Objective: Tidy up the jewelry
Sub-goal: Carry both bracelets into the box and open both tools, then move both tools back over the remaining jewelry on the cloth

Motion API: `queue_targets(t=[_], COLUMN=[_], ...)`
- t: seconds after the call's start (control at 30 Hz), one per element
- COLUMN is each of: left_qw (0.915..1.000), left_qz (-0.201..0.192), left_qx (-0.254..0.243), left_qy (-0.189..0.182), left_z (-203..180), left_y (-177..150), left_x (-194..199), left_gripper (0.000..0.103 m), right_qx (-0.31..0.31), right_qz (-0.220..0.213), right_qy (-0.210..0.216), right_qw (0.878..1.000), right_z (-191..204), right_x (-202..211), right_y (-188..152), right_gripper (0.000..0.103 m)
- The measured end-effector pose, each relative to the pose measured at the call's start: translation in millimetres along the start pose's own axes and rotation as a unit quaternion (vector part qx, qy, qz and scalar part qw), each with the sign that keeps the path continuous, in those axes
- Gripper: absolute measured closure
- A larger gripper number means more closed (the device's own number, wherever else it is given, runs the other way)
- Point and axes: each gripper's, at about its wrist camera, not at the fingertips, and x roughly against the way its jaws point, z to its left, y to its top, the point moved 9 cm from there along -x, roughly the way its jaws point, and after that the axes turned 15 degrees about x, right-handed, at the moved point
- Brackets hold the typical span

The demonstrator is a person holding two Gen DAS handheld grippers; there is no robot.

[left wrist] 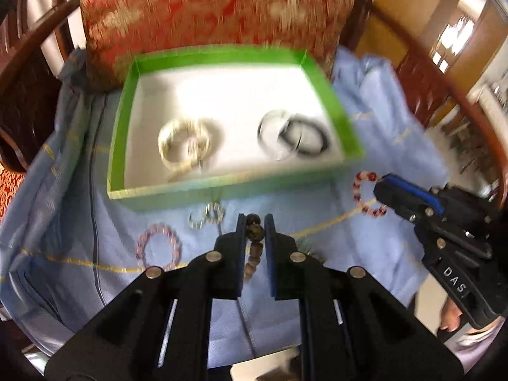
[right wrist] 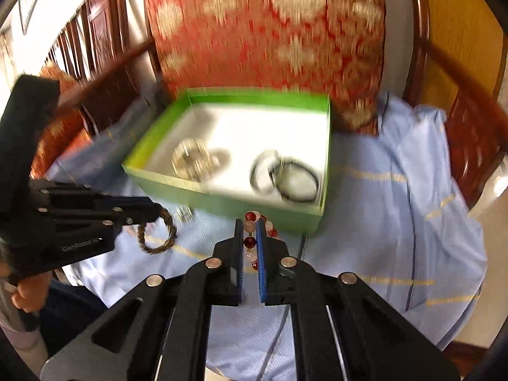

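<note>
- Jewelry lies scattered in the left wrist view: a brown bead bracelet of round wooden-looking beads is pinched between the narrowed fingers of the left gripper, hanging above the blue cloth.
- A pink bead bracelet rests flat on the cloth to the left of that gripper, and a small silvery piece lies just before the green box.
- The box has green walls and a white floor; on it sit a pale gold bangle pair at the left and a clear ring overlapping a black bangle at the right, all blurred.
- The right gripper reaches in from the right, its fingers pressed onto a red-and-white bead bracelet near the box's front corner.
- From the right wrist view, the right gripper clamps the red-and-white bead bracelet between blue-padded fingers, just before the green box.
- The box holds the gold bangles and black bangle, apart from each other.
- The left gripper comes from the left, gripping the brown bracelet, which dangles as a loop over the cloth.
- A red patterned cushion stands behind the box.
</note>
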Motion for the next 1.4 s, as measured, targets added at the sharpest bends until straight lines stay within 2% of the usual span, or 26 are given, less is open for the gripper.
queue_targets(t=[0.17, 0.3, 0.4, 0.5, 0.6, 0.67, 0.73, 0.77, 0.8, 0.83, 0.9, 1.03, 1.1, 1.13, 1.2, 1.3, 1.4], left_qw=[0.9984, 0.9971, 0.997, 0.9956, 0.9942, 0.9937, 0.9942, 0.9946, 0.9948, 0.9949, 0.9963, 0.9994, 0.9996, 0.999, 0.9969, 0.9937, 0.9916], left_qz=[-0.056, -0.067, -0.04, -0.031, -0.038, -0.047, -0.054, -0.057, -0.058, -0.06, -0.055, -0.021, -0.004, 0.008, 0.027, 0.046, 0.044], left_qx=[0.005, 0.025, 0.052, 0.067, 0.081, 0.082, 0.077, 0.072, 0.07, 0.068, 0.06, 0.025, 0.022, 0.027, 0.041, 0.061, 0.077], left_qy=[0.003, 0.027, 0.04, 0.058, 0.06, 0.061, 0.053, 0.048, 0.046, 0.043, 0.028, 0.005, 0.019, 0.036, 0.062, 0.082, 0.094], left_z=[-8, 4, 25, 42, 54, 56, 54, 52, 52, 53, 50, 42, 45, 50, 61, 75, 88], left_y=[57, 93, 97, 100, 102, 104, 102, 99, 97, 92, 77, 35, 20, 14, 6, 1, 0], left_x=[23, 3, -25, -38, -38, -36, -29, -24, -19, -13, -2, 3, -7, -14, -26, -36, -34], left_gripper=[0.091, 0.091, 0.091, 0.091, 0.091, 0.091, 0.089, 0.086, 0.079, 0.077, 0.077, 0.077, 0.074, 0.074, 0.074, 0.068, 0.059], right_qx=[0.008, 0.016, 0.022, 0.017, 0.016, 0.016, 0.016, 0.016, 0.018, 0.023, 0.031, 0.032, 0.042, 0.051, 0.053, 0.055, 0.078], right_qz=[-0.035, -0.023, -0.005, 0.009, 0.016, 0.021, 0.023, 0.018, 0.012, 0.007, 0.004, 0.018, 0.041, 0.056, 0.088, 0.111, 0.127], right_qy=[-0.001, 0.009, 0.012, 0.021, 0.017, 0.008, -0.001, -0.008, -0.013, -0.017, -0.008, 0.039, 0.047, 0.046, 0.049, 0.079, 0.064], right_qw=[0.999, 1.0, 1.0, 1.0, 1.0, 1.0, 1.0, 1.0, 1.0, 1.0, 0.999, 0.999, 0.997, 0.996, 0.994, 0.989, 0.987], right_z=[-11, -11, -6, -3, -1, -3, -4, -5, -6, -5, -3, 11, 18, 21, 29, 48, 61], right_x=[6, -20, -46, -68, -80, -84, -80, -74, -69, -60, -46, -28, -35, -43, -58, -74, -86], right_y=[49, 69, 70, 66, 64, 62, 58, 56, 55, 51, 42, 4, -16, -28, -46, -61, -68], right_gripper=[0.095, 0.095, 0.095, 0.095, 0.095, 0.091, 0.053, 0.047, 0.046, 0.046, 0.046, 0.046, 0.047, 0.052, 0.055, 0.055, 0.051])
